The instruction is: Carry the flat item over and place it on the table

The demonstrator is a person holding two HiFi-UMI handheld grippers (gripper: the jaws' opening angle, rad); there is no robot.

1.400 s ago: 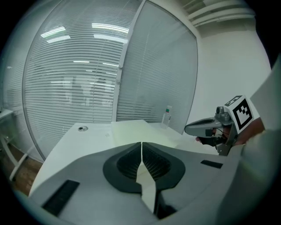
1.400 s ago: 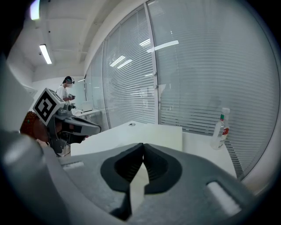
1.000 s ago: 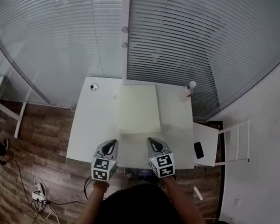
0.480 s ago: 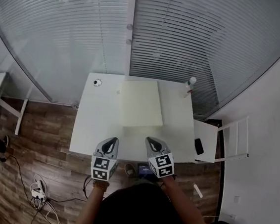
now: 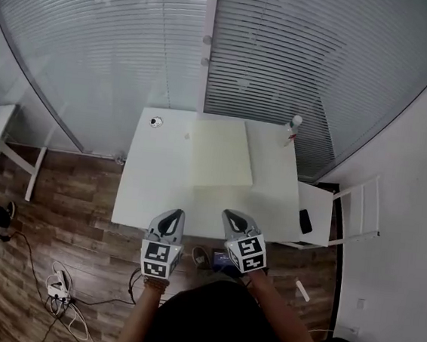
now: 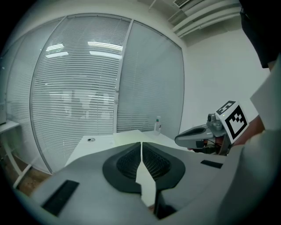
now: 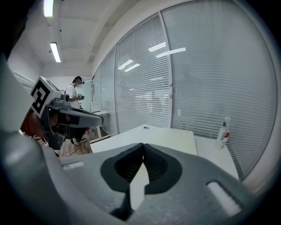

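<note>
Flat panel (image 5: 221, 154) is lying centre-frame on the white table (image 5: 142, 189); left gripper (image 5: 172, 215) and right gripper (image 5: 232, 217) are hovering below, pressed together, empty; placing looks done, next needing only retreat

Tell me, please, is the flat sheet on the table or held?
The flat sheet lies on the table; left gripper and right gripper shut, off it.

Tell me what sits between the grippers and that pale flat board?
Nothing: the head view shows only bare table between the flat board and the left gripper and right gripper.
</note>
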